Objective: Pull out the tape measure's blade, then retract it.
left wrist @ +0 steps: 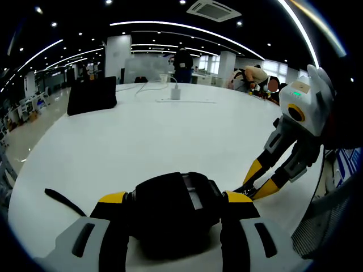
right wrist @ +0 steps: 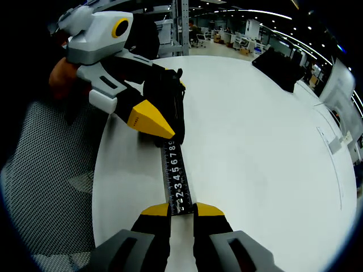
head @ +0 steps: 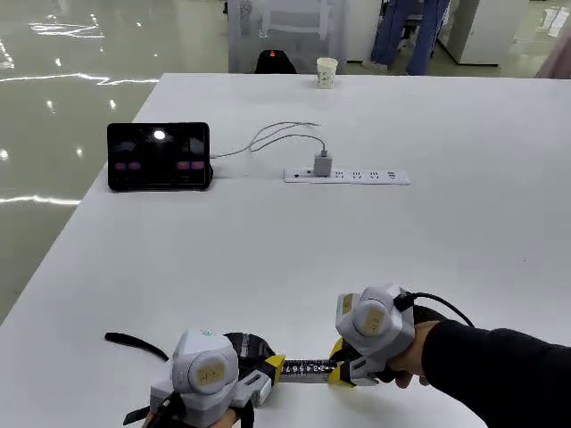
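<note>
The tape measure (left wrist: pixel 176 212), a black case, sits near the front edge of the white bench (head: pixel 375 259), clamped across its body by the jaws of the left gripper (left wrist: pixel 176 197). A short length of its blade (right wrist: pixel 174 181) runs out flat along the bench, low single-digit numerals readable on it. The jaws of the right gripper (right wrist: pixel 181 209) are clenched on the blade's free end, though whether they pinch the end hook itself or the blade just behind it is hard to tell. With so little blade showing, the pull-out looks barely begun and the retraction not yet reached. The next move calls for the right gripper to draw straight away from the case, in line with the blade so it does not twist or buckle. The left gripper should pin the case in place. A black strap (head: pixel 134 344) trails from the case across the bench. Well beyond lie a dark tablet (head: pixel 159 156), a white power strip (head: pixel 348 176) with a charger plugged in, and a paper cup (head: pixel 326 72) at the far edge.
</note>
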`<state>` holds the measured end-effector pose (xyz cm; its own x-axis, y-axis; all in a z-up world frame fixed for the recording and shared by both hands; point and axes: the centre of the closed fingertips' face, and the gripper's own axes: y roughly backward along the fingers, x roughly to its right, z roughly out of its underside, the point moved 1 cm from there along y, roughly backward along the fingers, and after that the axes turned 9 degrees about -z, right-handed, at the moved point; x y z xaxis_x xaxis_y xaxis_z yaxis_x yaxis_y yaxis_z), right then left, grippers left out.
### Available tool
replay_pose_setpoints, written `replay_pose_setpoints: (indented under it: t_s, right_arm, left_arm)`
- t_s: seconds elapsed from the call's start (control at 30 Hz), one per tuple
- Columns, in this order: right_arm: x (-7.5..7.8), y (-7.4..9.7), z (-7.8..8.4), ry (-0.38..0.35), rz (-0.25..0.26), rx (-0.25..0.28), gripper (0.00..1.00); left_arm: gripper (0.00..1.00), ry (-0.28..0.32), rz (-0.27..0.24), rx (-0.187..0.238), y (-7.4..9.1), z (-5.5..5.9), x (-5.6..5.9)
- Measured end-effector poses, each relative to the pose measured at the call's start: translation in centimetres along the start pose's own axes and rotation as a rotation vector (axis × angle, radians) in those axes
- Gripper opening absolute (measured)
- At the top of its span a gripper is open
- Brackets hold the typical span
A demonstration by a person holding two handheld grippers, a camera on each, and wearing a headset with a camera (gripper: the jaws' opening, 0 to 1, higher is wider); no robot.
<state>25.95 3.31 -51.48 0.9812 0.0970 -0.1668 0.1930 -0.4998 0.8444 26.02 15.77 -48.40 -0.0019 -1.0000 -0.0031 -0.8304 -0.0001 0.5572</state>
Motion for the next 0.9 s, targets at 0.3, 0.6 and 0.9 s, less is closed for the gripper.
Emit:
replay_pose_setpoints:
  t_s: [0.3,0.6,0.9]
  right_arm:
    - [-0.2,-0.4,-0.6,0.01,-0.001,0.009,0.11]
    - [-0.2,-0.7,-1.1,0.01,-0.001,0.022,0.11]
    - [-0.3,-0.9,-1.2,0.011,0.001,0.023,0.11]
  left_arm:
    - [0.6,0.001,0.0,0.002,-0.1,0.1,0.0]
    - [0.6,0.002,0.003,0.002,-0.2,0.0,0.0]
    - [0.6,0.004,0.004,0.005,-0.2,0.0,0.1]
